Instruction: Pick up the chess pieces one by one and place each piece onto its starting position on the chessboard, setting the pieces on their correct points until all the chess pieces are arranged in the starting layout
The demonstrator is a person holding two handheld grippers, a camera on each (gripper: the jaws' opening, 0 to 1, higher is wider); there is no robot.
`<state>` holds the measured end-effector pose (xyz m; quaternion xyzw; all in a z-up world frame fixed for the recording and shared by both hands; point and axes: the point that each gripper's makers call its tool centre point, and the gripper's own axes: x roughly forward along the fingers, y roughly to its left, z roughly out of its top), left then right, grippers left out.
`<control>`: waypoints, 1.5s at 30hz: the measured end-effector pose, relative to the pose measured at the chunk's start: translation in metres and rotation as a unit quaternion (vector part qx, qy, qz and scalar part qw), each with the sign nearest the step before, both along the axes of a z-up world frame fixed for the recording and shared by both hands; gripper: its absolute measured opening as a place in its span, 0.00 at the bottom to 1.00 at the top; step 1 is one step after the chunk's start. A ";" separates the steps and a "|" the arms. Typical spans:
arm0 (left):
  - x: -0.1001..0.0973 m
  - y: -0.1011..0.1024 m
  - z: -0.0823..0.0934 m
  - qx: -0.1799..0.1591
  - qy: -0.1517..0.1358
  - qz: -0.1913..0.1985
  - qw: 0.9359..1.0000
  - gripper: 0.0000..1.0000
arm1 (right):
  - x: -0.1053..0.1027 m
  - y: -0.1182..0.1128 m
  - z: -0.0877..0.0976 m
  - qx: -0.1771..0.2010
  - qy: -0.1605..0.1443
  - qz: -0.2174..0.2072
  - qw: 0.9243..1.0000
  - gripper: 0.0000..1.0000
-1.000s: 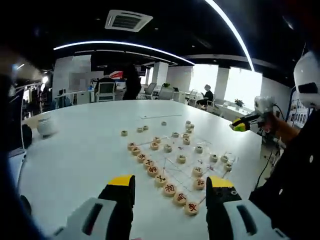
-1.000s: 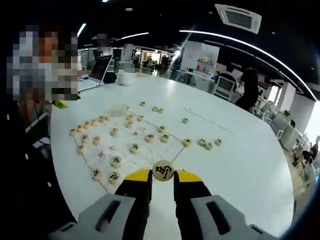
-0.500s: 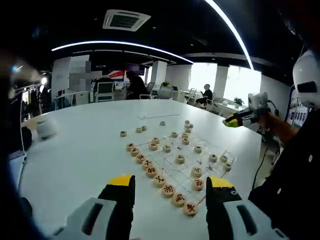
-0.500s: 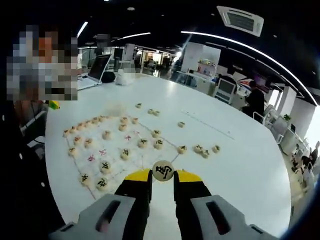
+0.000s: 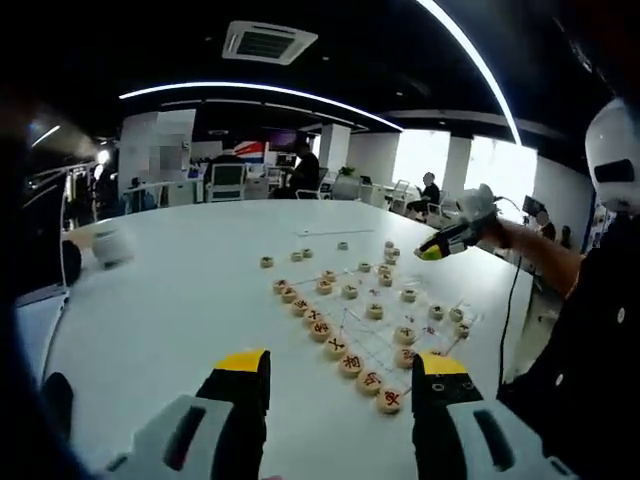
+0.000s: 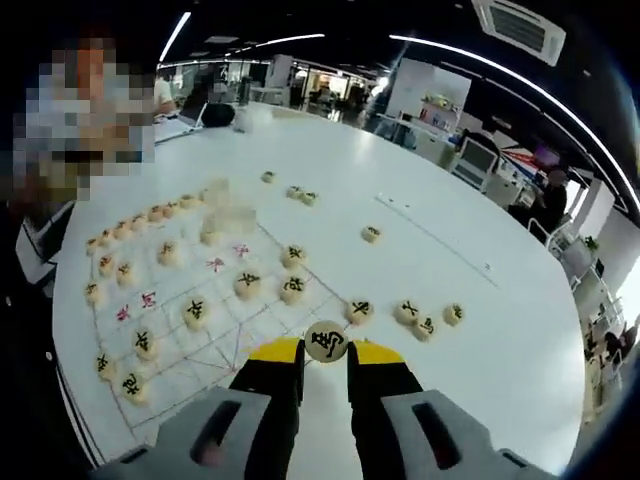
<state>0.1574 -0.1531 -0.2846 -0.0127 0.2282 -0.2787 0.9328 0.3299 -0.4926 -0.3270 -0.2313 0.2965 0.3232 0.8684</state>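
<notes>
A line-marked chessboard sheet (image 6: 215, 335) lies on the white table (image 5: 170, 300). Round wooden pieces stand on it, among them a row with red characters (image 5: 336, 346) and others with black characters (image 6: 248, 283). My right gripper (image 6: 327, 352) is shut on a black-character piece (image 6: 327, 341), held above the board's near right edge. In the left gripper view that right gripper (image 5: 432, 251) hovers over the board's far side in a person's hand. My left gripper (image 5: 342, 368) is open and holds nothing, short of the red row.
Loose pieces lie off the board: three together (image 6: 425, 320), one (image 6: 372, 233), a pair (image 6: 297, 193) and another (image 5: 267, 262). A white jar (image 5: 112, 246) stands far left. A small clear box (image 6: 226, 212) sits by the board. A person stands at the table's edge (image 5: 590, 330).
My right gripper has carried its piece lower and closer over the board; in the left gripper view it has swung left over the board's far side. The left gripper stays open.
</notes>
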 end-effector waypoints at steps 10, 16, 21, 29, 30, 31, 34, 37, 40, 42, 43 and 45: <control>-0.002 0.003 -0.002 -0.004 0.002 0.006 1.000 0.58 | 0.016 0.008 -0.030 0.000 0.038 -0.008 0.999 0.19; -0.001 0.006 -0.005 -0.004 0.006 0.011 1.000 0.58 | 0.018 0.008 -0.033 -0.003 0.039 -0.008 0.999 0.19; 0.000 0.006 -0.007 -0.003 0.008 0.011 1.000 0.58 | 0.019 0.010 -0.034 0.000 0.041 -0.008 0.999 0.19; 0.001 0.005 -0.007 -0.002 0.009 0.011 1.000 0.57 | 0.022 0.011 -0.036 0.004 0.039 -0.010 0.999 0.19; 0.001 0.005 -0.007 -0.001 0.010 0.011 1.000 0.57 | 0.022 0.011 -0.036 0.005 0.039 -0.009 0.999 0.19; 0.001 0.004 -0.007 -0.001 0.010 0.011 1.000 0.57 | 0.022 0.011 -0.036 0.005 0.038 -0.009 0.999 0.21; 0.001 0.003 -0.007 0.000 0.010 0.010 1.000 0.57 | 0.021 0.007 -0.033 0.014 0.032 -0.012 0.999 0.28; 0.002 0.002 -0.005 0.000 0.009 0.009 1.000 0.57 | 0.017 0.003 -0.026 0.033 0.027 -0.020 0.999 0.30; 0.002 0.001 -0.005 0.001 0.009 0.009 1.000 0.57 | 0.008 -0.008 -0.018 0.049 0.015 -0.034 0.998 0.32; 0.003 0.000 -0.005 0.002 0.009 0.008 1.000 0.57 | 0.000 -0.016 -0.010 0.060 0.001 -0.042 0.997 0.32; 0.003 0.000 -0.005 0.002 0.009 0.007 1.000 0.57 | -0.005 -0.020 -0.006 0.069 -0.005 -0.048 0.996 0.33; 0.005 -0.003 -0.004 0.003 0.009 0.003 1.000 0.57 | -0.018 -0.028 0.003 0.088 -0.018 -0.057 0.994 0.34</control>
